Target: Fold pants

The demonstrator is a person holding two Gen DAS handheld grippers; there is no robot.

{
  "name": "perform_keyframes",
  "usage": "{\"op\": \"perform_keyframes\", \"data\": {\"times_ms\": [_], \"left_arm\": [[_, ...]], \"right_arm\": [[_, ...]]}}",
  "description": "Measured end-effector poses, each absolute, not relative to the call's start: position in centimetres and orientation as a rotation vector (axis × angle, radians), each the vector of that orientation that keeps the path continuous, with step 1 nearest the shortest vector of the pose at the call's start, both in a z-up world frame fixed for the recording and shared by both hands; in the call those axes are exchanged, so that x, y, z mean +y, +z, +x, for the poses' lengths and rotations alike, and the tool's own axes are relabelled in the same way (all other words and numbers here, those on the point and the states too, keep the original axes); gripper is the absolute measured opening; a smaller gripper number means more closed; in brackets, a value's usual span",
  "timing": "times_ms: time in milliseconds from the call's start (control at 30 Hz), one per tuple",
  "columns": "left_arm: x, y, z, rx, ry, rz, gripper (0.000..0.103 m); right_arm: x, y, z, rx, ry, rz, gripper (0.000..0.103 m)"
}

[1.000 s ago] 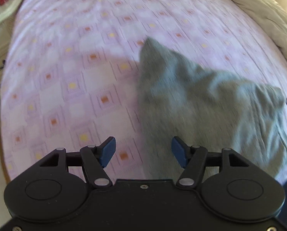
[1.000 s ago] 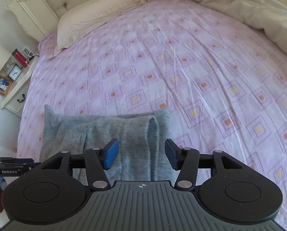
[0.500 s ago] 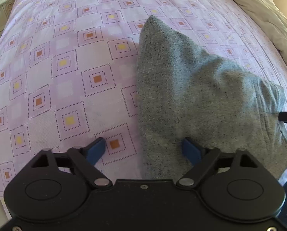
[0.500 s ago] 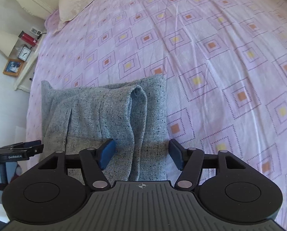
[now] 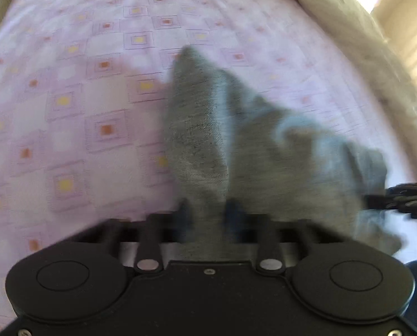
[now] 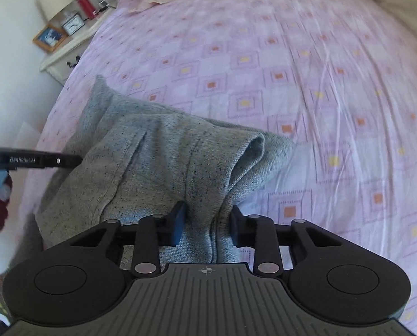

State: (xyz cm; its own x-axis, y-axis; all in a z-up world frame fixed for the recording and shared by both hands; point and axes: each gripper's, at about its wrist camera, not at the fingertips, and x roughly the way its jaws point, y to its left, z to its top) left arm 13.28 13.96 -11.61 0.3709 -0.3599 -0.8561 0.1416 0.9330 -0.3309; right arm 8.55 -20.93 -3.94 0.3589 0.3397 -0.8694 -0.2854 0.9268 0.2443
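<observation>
Inspector: While the bed sheet (image 6: 334,89) lies flat, the grey pants (image 6: 158,162) sit bunched at its near edge, partly lifted.

Aide: And the claws?

Inspector: Left gripper (image 5: 205,217) and right gripper (image 6: 207,224) each pinch a fold of cloth. I'd advise raising both evenly, keeping the edge taut.

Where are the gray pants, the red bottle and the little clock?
gray pants (image 6: 158,162): right wrist view, on the speckled top layer.
red bottle (image 6: 86,5): right wrist view, on its red body.
clock (image 6: 73,24): right wrist view, on its white face.
</observation>
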Motion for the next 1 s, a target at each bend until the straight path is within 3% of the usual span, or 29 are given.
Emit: {"op": "perform_keyframes", "data": {"times_ms": [33, 167, 333, 567, 633, 767, 1000], "left_arm": [[13.8, -11.3, 13.2, 1.145, -0.300, -0.213, 0.016], [13.4, -9.4, 12.5, 1.077, -0.281, -0.157, 0.013], [14.7, -6.9, 13.4, 1.011, -0.267, -0.170, 0.013], [18.8, -4.8, 16.5, 0.910, -0.157, -0.194, 0.013], [19.9, -5.4, 18.1, 0.924, -0.126, -0.207, 0.014], [22.1, -8.5, 20.0, 0.990, -0.005, -0.233, 0.028], [23.7, -11.1, 18.7, 1.007, 0.091, -0.181, 0.027]], "right_arm": [[-20.7, -3.3, 8.4, 1.117, 0.400, 0.041, 0.027], [-20.2, -0.3, 7.8, 1.020, 0.400, 0.034, 0.023], [-18.1, 2.0, 10.1, 0.912, 0.402, 0.045, 0.021], [-13.1, 0.9, 17.0, 0.877, 0.425, 0.093, 0.021], [-11.8, -0.4, 18.9, 0.898, 0.418, 0.103, 0.021], [-10.1, -4.1, 21.1, 0.938, 0.300, 0.022, 0.024], [-10.3, -4.6, 18.4, 0.834, 0.241, -0.033, 0.026]]}}
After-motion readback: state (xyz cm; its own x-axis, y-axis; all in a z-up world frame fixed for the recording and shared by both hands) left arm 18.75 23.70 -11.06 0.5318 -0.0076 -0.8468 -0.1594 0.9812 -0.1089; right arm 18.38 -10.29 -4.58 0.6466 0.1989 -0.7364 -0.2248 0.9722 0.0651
